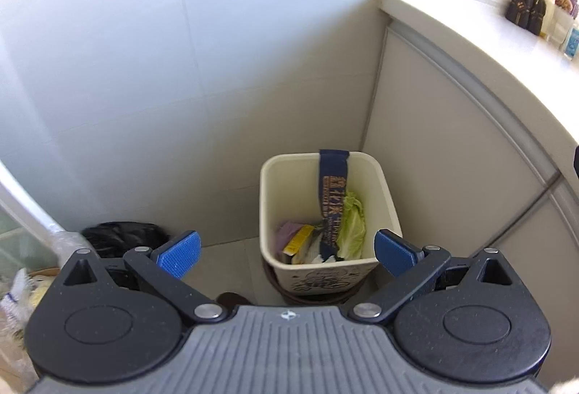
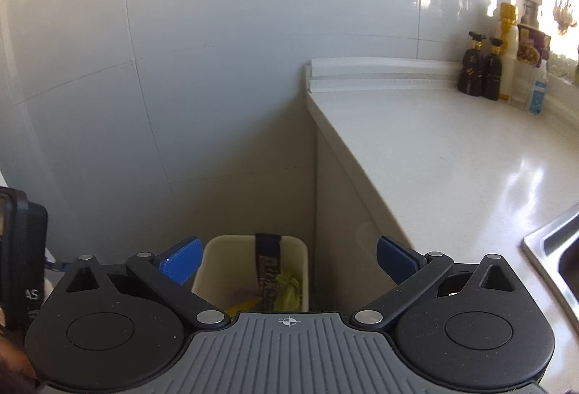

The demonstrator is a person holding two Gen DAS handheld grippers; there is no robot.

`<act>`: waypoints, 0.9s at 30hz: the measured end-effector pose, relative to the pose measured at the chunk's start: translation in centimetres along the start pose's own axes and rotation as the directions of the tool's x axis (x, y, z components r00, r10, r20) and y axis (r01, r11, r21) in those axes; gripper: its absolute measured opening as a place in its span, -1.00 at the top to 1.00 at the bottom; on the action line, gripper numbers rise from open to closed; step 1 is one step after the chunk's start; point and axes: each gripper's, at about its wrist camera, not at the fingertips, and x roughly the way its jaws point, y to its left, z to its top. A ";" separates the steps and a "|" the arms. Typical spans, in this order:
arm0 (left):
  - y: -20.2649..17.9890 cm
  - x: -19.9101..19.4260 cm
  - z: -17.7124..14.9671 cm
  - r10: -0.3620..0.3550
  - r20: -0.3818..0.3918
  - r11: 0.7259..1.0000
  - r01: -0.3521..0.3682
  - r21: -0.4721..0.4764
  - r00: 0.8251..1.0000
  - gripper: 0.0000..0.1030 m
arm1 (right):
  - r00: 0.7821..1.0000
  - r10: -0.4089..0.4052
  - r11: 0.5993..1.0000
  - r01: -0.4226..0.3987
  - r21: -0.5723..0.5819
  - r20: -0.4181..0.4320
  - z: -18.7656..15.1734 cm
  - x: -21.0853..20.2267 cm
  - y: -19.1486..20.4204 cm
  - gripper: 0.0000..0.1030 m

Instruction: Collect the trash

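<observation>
Trash sits in the cream square plastic bin (image 1: 327,213) at twelve o'clock as we hover the left gripper (image 1: 287,251) and right gripper (image 2: 289,262) above it, both spread wide and empty, seemingly between drops, the next move being to seek more litter.

Cream bin (image 1: 327,213) upright in floor corner; holds cabbage leaf (image 1: 353,227), wrappers, dark blue strip (image 1: 333,191) over rim.

Brightness: daylight, strong on the right, dimmer toward the floor corner.
Source: from the right, past the bottles (image 2: 485,71).
Glare: countertop (image 1: 470,28) nearly blown out in the left wrist view; soft sheen patches on it in the right wrist view.
Shadow: cabinet side (image 2: 340,213) and trash bin (image 1: 325,209) lie in shade.
Distortion: fisheye bends wall tile lines and counter edge; dark corners.
Sharpness: right wrist view slightly soft, bottles hazy.
</observation>
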 end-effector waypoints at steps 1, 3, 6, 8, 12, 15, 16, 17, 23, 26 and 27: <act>-0.1 -0.9 -0.5 0.008 0.010 1.000 -0.008 -0.001 1.000 -0.99 | 1.000 -0.019 1.000 0.019 0.006 0.007 -0.3 -0.9 0.0 -1.00; -0.3 -2.1 -1.1 0.009 0.021 1.000 -0.009 -0.010 1.000 -0.99 | 0.998 -0.056 0.998 0.056 0.016 0.005 -0.6 -2.3 -0.3 -1.00; -0.9 -3.9 -1.7 0.001 0.036 1.000 -0.001 -0.016 0.999 -0.99 | 0.992 -0.127 0.992 0.127 0.004 -0.002 -0.9 -3.4 -0.7 -1.00; -1.3 -4.7 -2.0 -0.009 0.038 1.000 0.010 -0.020 0.999 -0.99 | 0.987 -0.162 0.987 0.162 -0.022 0.002 -1.4 -4.4 -0.7 -1.00; -2.5 -5.9 -2.5 -0.013 0.046 1.000 0.013 0.007 0.999 -0.99 | 0.980 -0.199 0.979 0.198 -0.051 0.000 -2.0 -5.4 -1.0 -1.00; -3.3 -6.6 -2.9 -0.017 0.055 1.000 0.016 0.017 0.998 -0.99 | 0.979 -0.204 0.978 0.203 -0.046 -0.003 -2.3 -5.6 -1.5 -1.00; -3.4 -6.9 -3.0 -0.020 0.057 1.000 0.019 0.015 0.998 -0.99 | 0.979 -0.205 0.978 0.204 -0.044 -0.005 -2.4 -5.7 -1.8 -1.00; -3.5 -7.0 -3.1 -0.019 0.060 1.000 0.018 0.014 0.998 -0.99 | 0.978 -0.206 0.978 0.206 -0.044 -0.007 -2.4 -5.7 -1.9 -1.00; -4.0 -7.2 -3.4 -0.011 0.062 1.000 0.010 0.019 0.998 -0.99 | 0.978 -0.210 0.977 0.209 -0.038 -0.002 -2.5 -5.9 -2.3 -1.00; -4.1 -7.3 -3.6 -0.011 0.058 1.000 0.010 0.018 0.998 -0.99 | 0.977 -0.212 0.976 0.212 -0.039 -0.003 -2.6 -5.8 -2.3 -1.00; -4.2 -7.3 -3.6 -0.012 0.056 1.000 0.011 0.019 0.998 -0.99 | 0.978 -0.210 0.977 0.210 -0.042 -0.005 -2.7 -5.7 -2.2 -1.00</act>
